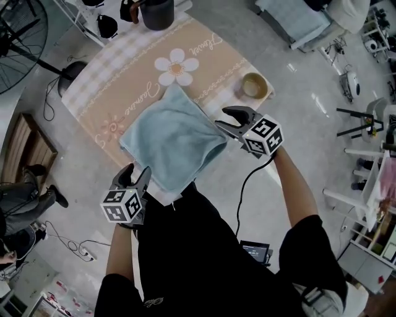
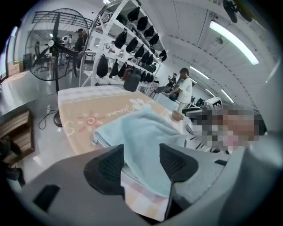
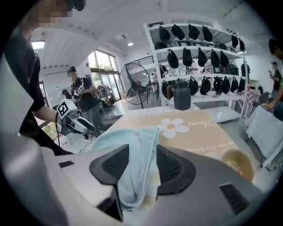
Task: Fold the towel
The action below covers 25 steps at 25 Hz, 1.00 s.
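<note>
Closest to us, the left tongs (image 1: 137,170) hover off the near-left edge of the tabletop (image 1: 75,102), spread wide, pads clamping nothing. Through their gap, in the left gripper view, we see the towel (image 1: 173,139) and a strip of pale tablecloth (image 2: 141,196) lying beyond. We hold the left arm (image 1: 120,254) bent and tucked close to the body, its marker cube (image 1: 122,205) turned up toward the head camera. Next comes the towel itself, light blue, folded into a rough square and set cornerwise on the near end of the tabletop, one corner reaching almost to the near edge. At its right corner the right tongs (image 1: 223,119) stand spread as well, tips just beside it. The right gripper view shows the towel's folded edge in the gap, and we see neither pad pressing it. Our right arm (image 1: 291,179) is stretched further forward, tongs tilted downward, a black cable (image 1: 242,186) trailing back from them. Grey floor (image 1: 297,74) lies open on both sides of the tabletop. Beyond the towel a broad stretch of beige, flower-printed tablecloth runs to a dark jug (image 1: 158,13), cut off by the top of the head view. A small bowl (image 1: 253,85) sits at the right edge, well apart from the towel. Our torso (image 1: 198,247) hides the tabletop's nearest corner, and the far people (image 2: 183,86) in both gripper views are too small to make out
</note>
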{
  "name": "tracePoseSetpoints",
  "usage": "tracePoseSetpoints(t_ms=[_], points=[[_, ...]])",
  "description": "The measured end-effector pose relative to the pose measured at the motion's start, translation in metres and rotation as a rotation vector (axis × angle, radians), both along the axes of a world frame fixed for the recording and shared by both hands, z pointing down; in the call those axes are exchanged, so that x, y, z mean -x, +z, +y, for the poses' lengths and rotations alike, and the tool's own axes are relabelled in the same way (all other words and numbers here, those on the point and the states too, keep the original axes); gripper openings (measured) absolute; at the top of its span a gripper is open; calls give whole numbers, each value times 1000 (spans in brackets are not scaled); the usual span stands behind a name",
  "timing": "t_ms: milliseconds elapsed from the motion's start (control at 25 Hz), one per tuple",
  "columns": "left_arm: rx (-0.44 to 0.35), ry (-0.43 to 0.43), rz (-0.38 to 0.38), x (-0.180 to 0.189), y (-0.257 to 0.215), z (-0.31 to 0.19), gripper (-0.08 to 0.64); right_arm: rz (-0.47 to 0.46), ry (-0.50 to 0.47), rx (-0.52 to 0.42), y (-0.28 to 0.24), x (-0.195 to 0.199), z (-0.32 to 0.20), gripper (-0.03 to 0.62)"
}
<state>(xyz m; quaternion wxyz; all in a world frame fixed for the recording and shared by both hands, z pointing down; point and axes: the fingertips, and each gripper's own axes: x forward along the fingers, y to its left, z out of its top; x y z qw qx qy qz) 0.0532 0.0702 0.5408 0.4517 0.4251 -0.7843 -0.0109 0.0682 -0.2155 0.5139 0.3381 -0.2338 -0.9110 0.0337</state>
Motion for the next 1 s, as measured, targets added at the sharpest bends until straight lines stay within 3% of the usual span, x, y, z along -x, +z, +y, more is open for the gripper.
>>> tracePoseSetpoints(t_ms=[160,400,640,1000], points=[[-3,-108,-38,44,-5,15,236,-3,-8,12,-18,40,5,196],[-15,-213,7,92,8,29,236,53,-24,38,-18,106,28,196],[15,-271,127,115,38,31,236,177,-31,-6,18,149,42,195],[16,-308,305,134,74,27,236,387,31,82,61,185,40,183]])
